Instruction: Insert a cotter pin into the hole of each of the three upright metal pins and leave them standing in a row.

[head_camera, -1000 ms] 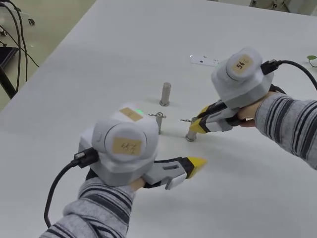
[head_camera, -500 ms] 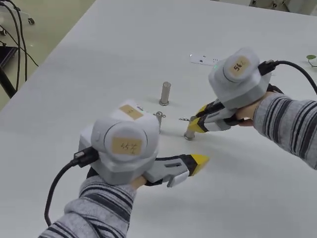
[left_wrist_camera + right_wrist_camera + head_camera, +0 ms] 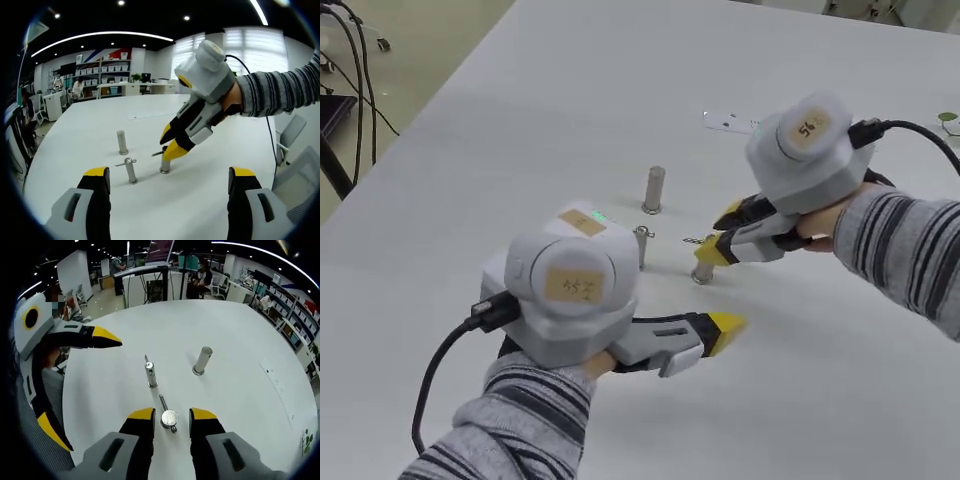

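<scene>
Right gripper (image 3: 172,413) released, jaws straddling near pin (image 3: 169,418) — cotter pin (image 3: 162,403) sticks out toward 11 o'clock, looks seated; back straight off, no bumping. Left gripper (image 3: 170,173) jaws spread, empty.

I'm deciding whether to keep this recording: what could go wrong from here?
The right gripper stands open, with its jaws close on both sides of the nearest pin. Drawing back crooked could tip that pin over. Its cotter pin may be only partly through the hole and could slip out.
</scene>
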A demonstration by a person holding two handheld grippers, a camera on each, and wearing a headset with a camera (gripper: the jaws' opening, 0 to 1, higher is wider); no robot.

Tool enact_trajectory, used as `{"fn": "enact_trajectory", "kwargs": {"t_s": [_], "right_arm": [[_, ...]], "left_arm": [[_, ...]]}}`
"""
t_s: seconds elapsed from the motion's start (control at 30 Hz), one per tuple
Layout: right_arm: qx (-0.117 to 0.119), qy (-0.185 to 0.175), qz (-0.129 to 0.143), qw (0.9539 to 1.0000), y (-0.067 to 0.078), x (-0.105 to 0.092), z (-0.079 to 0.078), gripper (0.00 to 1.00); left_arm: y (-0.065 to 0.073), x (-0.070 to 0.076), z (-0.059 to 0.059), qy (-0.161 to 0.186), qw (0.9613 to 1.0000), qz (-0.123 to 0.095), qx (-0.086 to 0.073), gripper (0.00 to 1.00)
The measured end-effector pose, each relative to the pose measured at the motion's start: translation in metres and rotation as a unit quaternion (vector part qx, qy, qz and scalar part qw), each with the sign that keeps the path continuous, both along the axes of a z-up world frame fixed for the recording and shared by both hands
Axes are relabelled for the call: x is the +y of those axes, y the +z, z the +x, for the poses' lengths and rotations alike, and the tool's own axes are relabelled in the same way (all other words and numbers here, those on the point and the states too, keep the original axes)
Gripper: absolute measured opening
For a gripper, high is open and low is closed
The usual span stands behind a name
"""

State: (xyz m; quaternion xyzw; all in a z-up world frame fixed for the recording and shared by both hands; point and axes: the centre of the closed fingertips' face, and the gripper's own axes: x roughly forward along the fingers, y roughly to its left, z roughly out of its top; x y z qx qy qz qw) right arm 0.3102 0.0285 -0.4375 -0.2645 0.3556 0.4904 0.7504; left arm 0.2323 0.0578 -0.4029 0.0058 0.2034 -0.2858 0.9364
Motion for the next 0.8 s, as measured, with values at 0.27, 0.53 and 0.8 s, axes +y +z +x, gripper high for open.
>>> {"fn": "enact_trajectory", "kwargs": {"t_s": [0.27, 0.53, 0.8], "right_arm": [[-0.029, -0.042, 0.072, 0.9961, 0.021, 0.016, 0.024, 0.29], [-0.031, -0.096, 0.136, 0.9855, 0.025, 0.034, 0.049, 0.31], [-0.035, -0.124, 0.167, 0.9776, 0.016, 0.055, 0.071, 0.29]], "left_arm": [[0.002, -0.002, 0.001, 0.002, 0.9999, -0.012, -0.001, 0.99], [0.002, 0.002, 0.002, 0.006, 1.0000, -0.006, -0.004, 0.99], [0.000, 0.006, 0.005, 0.015, 0.9999, -0.001, 0.000, 0.98]]}}
